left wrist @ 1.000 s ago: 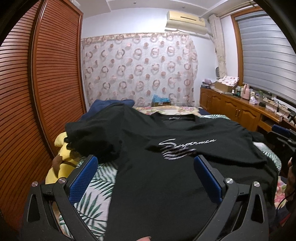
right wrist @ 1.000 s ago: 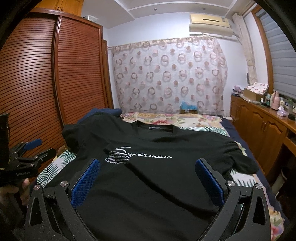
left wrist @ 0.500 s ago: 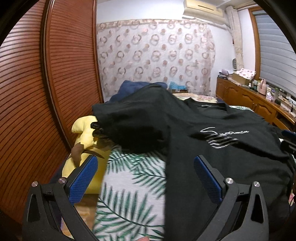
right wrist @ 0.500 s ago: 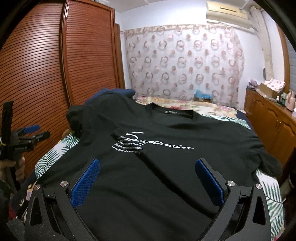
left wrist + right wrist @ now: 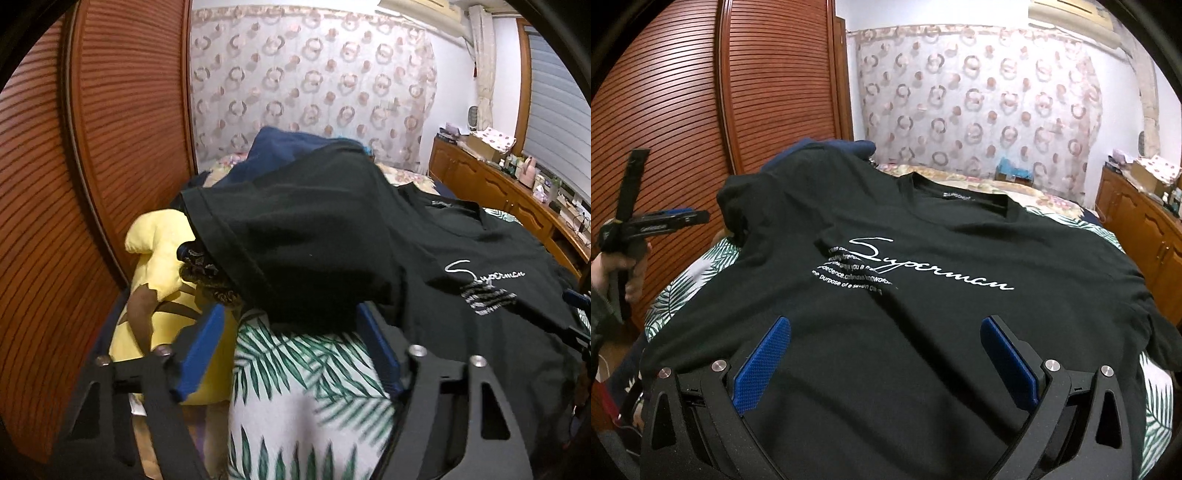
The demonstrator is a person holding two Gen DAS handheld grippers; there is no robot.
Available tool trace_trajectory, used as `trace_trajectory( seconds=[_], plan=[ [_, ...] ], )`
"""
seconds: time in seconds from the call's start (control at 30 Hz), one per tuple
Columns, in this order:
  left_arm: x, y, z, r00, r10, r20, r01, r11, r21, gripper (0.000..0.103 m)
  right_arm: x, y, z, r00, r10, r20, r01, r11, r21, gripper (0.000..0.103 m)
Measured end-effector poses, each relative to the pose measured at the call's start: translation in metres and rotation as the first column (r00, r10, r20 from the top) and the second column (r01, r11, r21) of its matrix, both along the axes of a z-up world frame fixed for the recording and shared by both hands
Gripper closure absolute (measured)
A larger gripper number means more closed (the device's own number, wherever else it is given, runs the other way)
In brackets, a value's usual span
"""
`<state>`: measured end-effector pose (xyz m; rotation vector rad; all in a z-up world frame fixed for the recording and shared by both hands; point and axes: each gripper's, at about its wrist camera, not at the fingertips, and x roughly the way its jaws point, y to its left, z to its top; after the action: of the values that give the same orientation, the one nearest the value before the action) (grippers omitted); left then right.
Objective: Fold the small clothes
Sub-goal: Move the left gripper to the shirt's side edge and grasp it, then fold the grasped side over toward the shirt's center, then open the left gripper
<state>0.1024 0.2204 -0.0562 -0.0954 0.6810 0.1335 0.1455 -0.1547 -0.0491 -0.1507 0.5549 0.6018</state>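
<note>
A black T-shirt (image 5: 923,302) with white "Superman" lettering lies face up, spread across the bed. Its left sleeve (image 5: 295,236) is bunched and raised on a pile at the bed's left edge. My left gripper (image 5: 291,332) is open, its blue fingertips just in front of and below that sleeve, over the leaf-print sheet. It also shows in the right wrist view (image 5: 661,221), held at the far left. My right gripper (image 5: 886,339) is open and empty, hovering over the shirt's lower middle.
A leaf-print sheet (image 5: 303,387) covers the bed. A yellow plush toy (image 5: 155,266) and a navy garment (image 5: 280,147) lie at the left. A slatted wooden wardrobe (image 5: 701,110) stands close on the left, and a wooden cabinet (image 5: 1145,229) on the right.
My left gripper has swung left from over the shirt's body to the left sleeve at the bed's edge and narrowed somewhat. My right gripper has moved closer over the shirt.
</note>
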Motion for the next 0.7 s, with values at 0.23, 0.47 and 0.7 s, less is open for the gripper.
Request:
trace_trajectory(
  seconds=[0.23,0.47,0.7],
  plan=[
    [0.031,0.014,-0.019,0.996,0.004,-0.087,0.0,0.999,0.041,0.041,0.013,0.007,-0.001,1.0,0.027,-0.014,-0.027,1.0,-0.009,0.0],
    [0.043,0.021,-0.025,0.992,-0.059,-0.114,0.056,0.998,-0.032,0.049,0.014,0.011,-0.008,0.998,0.058,-0.01,-0.058,0.998,-0.001,0.0],
    [0.04,0.019,-0.023,0.988,-0.094,-0.119,0.096,0.995,0.013,0.074,0.014,0.006,-0.009,0.998,0.059,-0.028,-0.059,0.998,0.027,0.0]
  ],
)
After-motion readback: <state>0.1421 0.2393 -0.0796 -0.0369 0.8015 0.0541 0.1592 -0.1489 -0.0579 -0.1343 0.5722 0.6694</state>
